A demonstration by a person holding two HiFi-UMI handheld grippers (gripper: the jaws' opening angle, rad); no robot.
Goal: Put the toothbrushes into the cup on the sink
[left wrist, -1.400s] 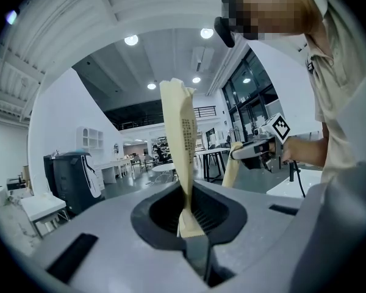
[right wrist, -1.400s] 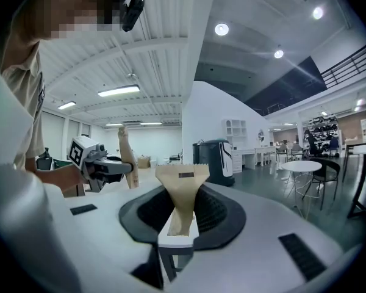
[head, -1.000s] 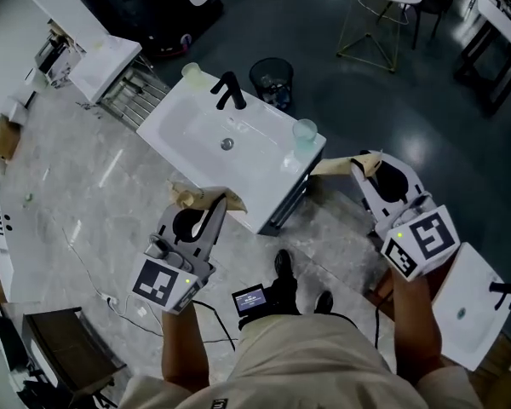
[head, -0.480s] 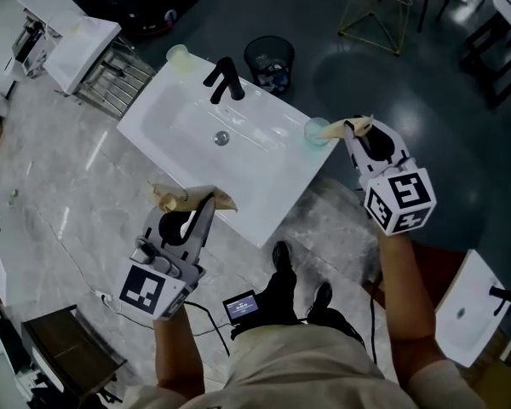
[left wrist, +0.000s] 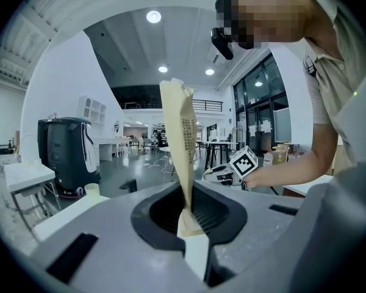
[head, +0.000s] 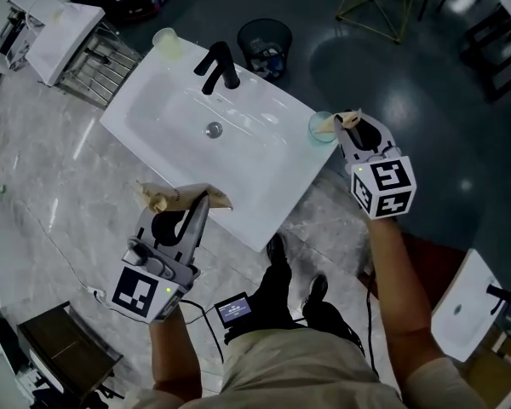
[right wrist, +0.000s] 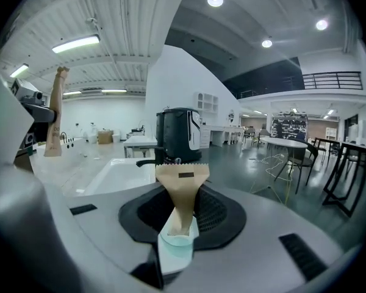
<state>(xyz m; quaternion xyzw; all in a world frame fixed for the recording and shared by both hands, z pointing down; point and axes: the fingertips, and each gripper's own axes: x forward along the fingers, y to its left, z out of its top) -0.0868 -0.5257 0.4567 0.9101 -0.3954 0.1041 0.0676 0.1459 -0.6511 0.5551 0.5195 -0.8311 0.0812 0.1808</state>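
A white sink stands in the middle of the head view, with a pale cup at its back left corner and a clear teal cup at its right corner. My left gripper is shut on a paper-wrapped toothbrush, held over the sink's near edge. My right gripper is shut on a second paper-wrapped toothbrush, whose end sits at the teal cup's mouth.
A black faucet rises at the sink's back. A black bin stands behind it on the dark floor. Another basin rests on a metal rack at back left, and a third lies at lower right. The person's shoes are beside the sink.
My right gripper has carried its wrapped toothbrush left and forward from beside the sink to the teal cup. My left gripper keeps hold of its toothbrush at the sink's near edge.
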